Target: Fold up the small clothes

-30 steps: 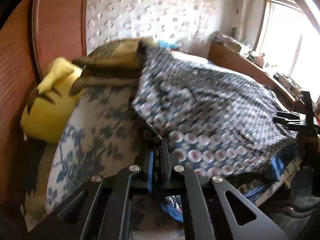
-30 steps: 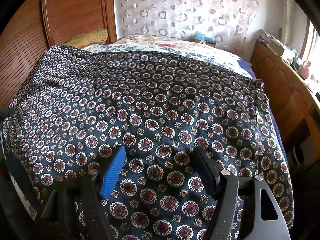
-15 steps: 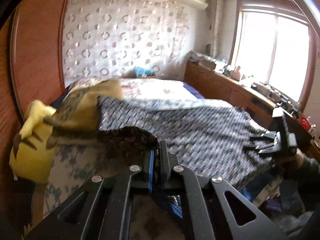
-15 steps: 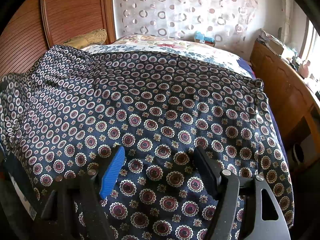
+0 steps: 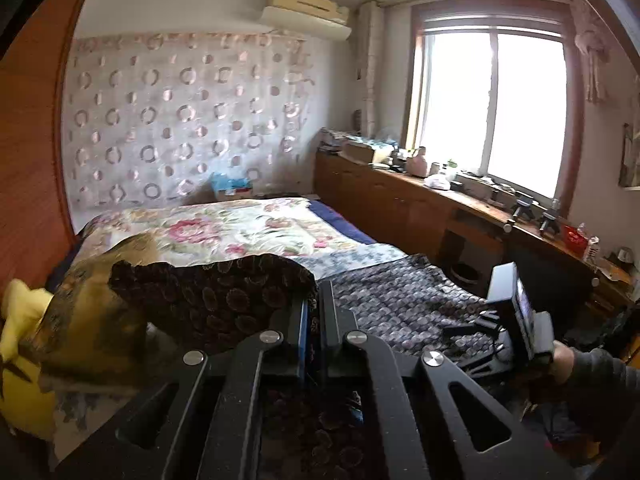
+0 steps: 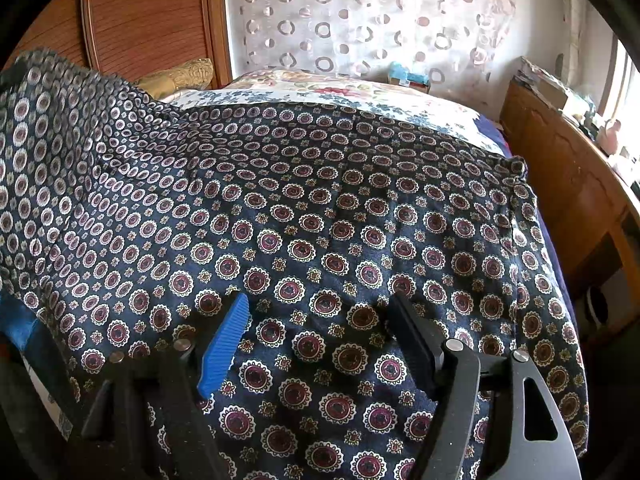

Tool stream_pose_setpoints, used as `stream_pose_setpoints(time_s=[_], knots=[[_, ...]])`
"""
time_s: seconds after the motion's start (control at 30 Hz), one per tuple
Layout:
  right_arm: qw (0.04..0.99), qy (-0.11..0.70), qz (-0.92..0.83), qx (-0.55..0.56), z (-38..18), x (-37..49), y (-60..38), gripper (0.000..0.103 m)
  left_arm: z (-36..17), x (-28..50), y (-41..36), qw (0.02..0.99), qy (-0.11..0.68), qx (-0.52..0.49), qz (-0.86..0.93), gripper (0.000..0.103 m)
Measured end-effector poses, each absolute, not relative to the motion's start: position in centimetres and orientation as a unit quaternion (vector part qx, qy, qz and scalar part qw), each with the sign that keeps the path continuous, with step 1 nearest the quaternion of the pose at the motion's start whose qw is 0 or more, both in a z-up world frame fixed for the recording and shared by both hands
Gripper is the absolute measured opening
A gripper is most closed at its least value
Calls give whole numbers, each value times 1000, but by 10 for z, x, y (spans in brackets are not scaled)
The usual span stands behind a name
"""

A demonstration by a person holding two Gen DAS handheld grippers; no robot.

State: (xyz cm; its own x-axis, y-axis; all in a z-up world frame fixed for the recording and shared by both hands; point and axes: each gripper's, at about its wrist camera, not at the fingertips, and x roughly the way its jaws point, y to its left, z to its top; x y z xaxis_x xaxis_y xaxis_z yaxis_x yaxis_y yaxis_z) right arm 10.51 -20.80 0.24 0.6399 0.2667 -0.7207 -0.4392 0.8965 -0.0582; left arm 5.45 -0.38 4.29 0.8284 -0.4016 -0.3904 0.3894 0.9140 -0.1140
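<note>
A dark blue garment (image 6: 320, 220) with a red-and-white medallion print lies spread over the bed. My left gripper (image 5: 314, 300) is shut on its left edge and holds that edge lifted, so the cloth (image 5: 216, 300) bunches up in front of the fingers; the raised corner (image 6: 44, 128) shows at the left of the right wrist view. My right gripper (image 6: 320, 316) is open, low over the garment's near part, and holds nothing. It also shows in the left wrist view (image 5: 480, 324), to the right, in a hand.
A floral bedspread (image 5: 224, 232) covers the far bed. A gold pillow (image 5: 80, 320) and a yellow plush (image 5: 20, 340) lie at the left by the wooden headboard (image 6: 148, 20). A long wooden cabinet (image 5: 420, 208) with clutter runs along the right under the window.
My left gripper has risen and tilted up with the garment's left edge, lifting that side off the bed. The right gripper has stayed open in place.
</note>
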Motion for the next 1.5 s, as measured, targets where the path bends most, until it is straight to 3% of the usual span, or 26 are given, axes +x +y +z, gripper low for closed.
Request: stream_pose_setpoints(time_s=[0.2,0.6,1.03,1.5], knots=[[898,376,196,-114,2,105,-208,74,48,69,-31,949,215,3,-231,5],[898,376,196,-114,2,104,-208,74,2,94,-46,932,289,9,-219,5],[898,376,197,-114,2,104,-208,74,-22,88,-36,924,331,20,-188,40],[899,376,196,-113,1,103,-208,74,-56,81,-13,913,379,43,-142,41]])
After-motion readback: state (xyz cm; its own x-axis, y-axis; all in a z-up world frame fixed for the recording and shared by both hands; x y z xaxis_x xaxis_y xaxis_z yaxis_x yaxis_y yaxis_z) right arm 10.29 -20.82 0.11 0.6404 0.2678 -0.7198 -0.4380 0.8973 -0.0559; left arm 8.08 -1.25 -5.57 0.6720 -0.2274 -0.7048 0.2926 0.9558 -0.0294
